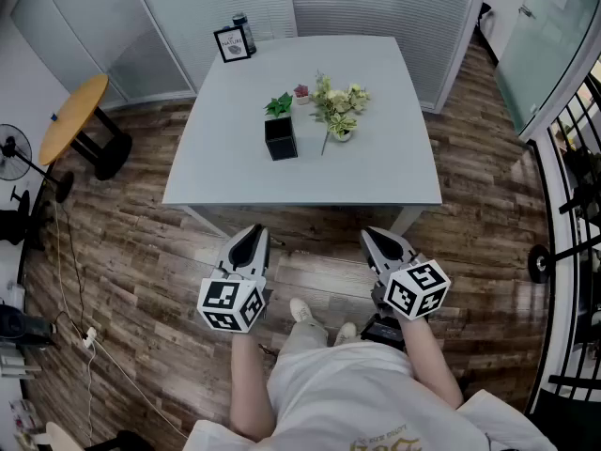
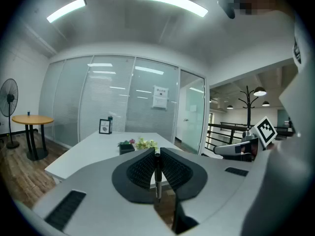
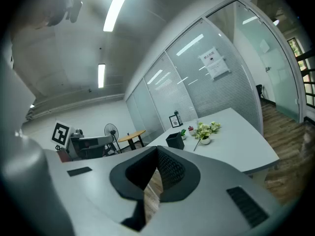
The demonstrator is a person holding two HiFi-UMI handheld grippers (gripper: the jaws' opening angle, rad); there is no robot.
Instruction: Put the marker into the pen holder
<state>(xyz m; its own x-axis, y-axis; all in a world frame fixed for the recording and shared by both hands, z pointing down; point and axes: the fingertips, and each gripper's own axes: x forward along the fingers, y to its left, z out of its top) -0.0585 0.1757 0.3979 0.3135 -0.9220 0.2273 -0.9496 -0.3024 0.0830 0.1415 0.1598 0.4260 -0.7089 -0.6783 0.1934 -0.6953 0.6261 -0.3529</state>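
I stand at the near edge of the table [image 1: 394, 172] with both forearms held out in front of me, low over the wooden floor [image 1: 141, 252]; neither gripper reaches over the tabletop. My left gripper [image 1: 248, 238] points straight ahead at the table; my right gripper [image 1: 377, 241] sits level with it, well apart, its nose angled slightly inward.

The left gripper view shows what the head view is too small to show: the jaws are clamped on the marker [image 2: 157, 176], a thin dark stick standing upright between the ribbed pads [image 2: 140, 170]; beyond it the pen holder [image 2: 126, 148] stands on the table, well away. In the right gripper view the room leans, so that hand is rolled; its jaws meet at the tips with nothing between them, only floor showing in the gap below.

From above, the pen holder [image 1: 280, 139] is a black square box near the table's middle, just beside a pot of flowers [image 1: 338, 111], with a picture frame [image 1: 231, 43] at the far edge; a round table [image 1: 73, 116] and a fan [image 1: 11, 153] stand off to my left. Only the left gripper view takes in the coat stand [image 2: 248, 102].
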